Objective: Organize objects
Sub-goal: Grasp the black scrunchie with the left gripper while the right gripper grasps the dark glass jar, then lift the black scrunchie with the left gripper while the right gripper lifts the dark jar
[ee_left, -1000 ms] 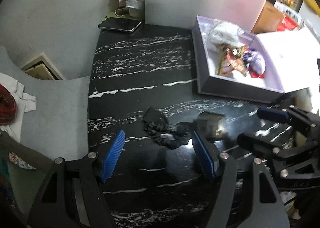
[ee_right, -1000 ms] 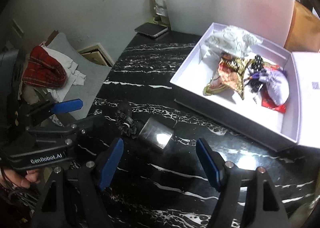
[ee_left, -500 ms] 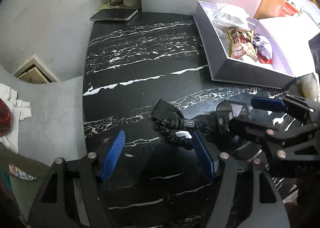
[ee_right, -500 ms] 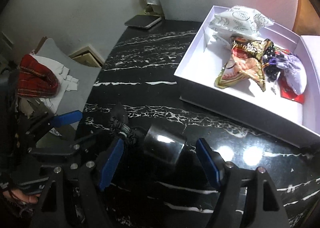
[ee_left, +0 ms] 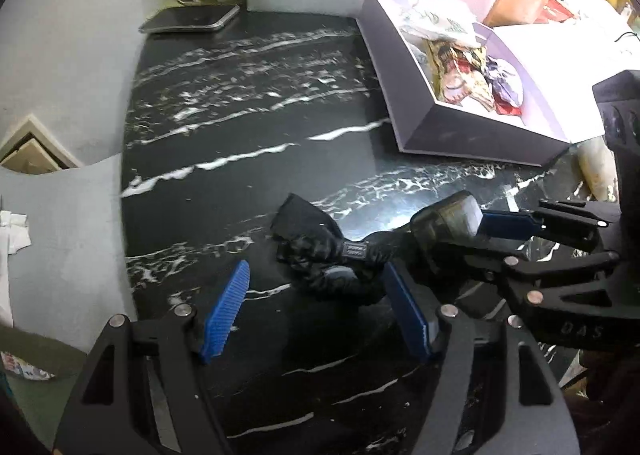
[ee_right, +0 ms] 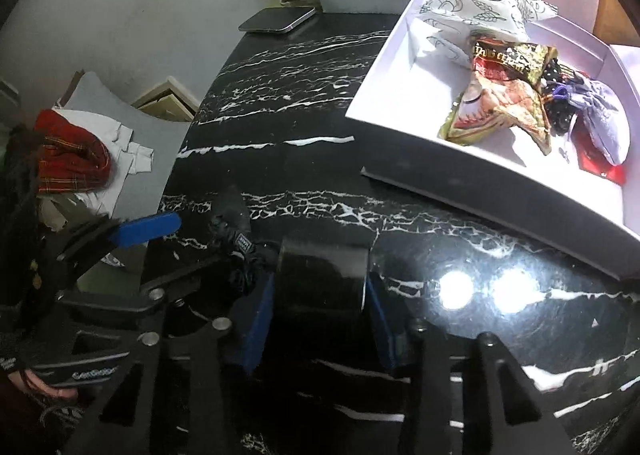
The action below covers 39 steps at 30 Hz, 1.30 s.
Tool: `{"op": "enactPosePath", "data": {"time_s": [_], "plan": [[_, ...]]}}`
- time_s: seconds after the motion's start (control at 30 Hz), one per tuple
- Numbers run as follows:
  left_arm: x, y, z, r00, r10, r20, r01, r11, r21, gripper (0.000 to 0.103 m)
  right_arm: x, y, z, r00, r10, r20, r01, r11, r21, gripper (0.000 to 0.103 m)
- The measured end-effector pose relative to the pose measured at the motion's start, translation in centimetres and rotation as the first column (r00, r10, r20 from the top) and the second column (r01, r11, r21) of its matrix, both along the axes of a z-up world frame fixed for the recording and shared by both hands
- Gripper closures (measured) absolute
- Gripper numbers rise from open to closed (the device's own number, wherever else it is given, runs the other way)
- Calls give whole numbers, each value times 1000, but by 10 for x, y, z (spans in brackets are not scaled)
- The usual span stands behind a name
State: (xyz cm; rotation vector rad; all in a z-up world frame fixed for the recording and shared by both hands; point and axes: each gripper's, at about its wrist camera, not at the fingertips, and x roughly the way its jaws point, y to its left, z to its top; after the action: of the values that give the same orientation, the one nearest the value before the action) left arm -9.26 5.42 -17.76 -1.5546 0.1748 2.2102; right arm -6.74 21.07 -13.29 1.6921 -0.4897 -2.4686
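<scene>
A dark translucent cup lies on its side on the black marble table. My right gripper is shut on the cup, its blue pads pressed against both sides; the cup also shows in the left wrist view. A black scrunchie with a small label lies beside the cup's left end. My left gripper is open and empty, just in front of the scrunchie. A white box at the right holds snack packets and pouches.
A phone lies at the table's far left corner, with a jar and a foil bag behind it. The box lid lies open at the right. Red plaid and white cloths lie on a grey seat left of the table.
My right gripper moved forward and closed on the cup. My left gripper moved closer to the scrunchie and stays open.
</scene>
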Motion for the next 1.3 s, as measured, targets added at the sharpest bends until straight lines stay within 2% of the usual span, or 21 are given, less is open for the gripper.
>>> {"op": "enactPosePath", "data": {"time_s": [0.17, 0.3, 0.63, 0.73, 0.87, 1.3], "plan": [[-4, 9, -5, 1000, -16, 23, 15, 1000, 25, 32, 8, 8, -1, 1000, -14, -2, 14, 1000, -17, 58], [-5, 18, -10, 998, -36, 60, 35, 999, 17, 31, 14, 11, 0, 1000, -12, 6, 12, 1000, -2, 59], [0, 32, -14, 999, -14, -36, 12, 998, -55, 29, 34, 27, 3, 1000, -14, 18, 13, 1000, 12, 59], [6, 31, -11, 998, -16, -67, 14, 1000, -19, 55, 41, 31, 5, 1000, -8, 15, 8, 1000, 12, 59], [19, 34, -8, 996, -22, -82, 21, 1000, -17, 81, 50, 36, 5, 1000, -4, 22, 4, 1000, 14, 59], [76, 59, -8, 999, -29, 18, 29, 1000, 6, 85, 86, 51, 12, 1000, 16, 18, -16, 1000, 4, 59]]}}
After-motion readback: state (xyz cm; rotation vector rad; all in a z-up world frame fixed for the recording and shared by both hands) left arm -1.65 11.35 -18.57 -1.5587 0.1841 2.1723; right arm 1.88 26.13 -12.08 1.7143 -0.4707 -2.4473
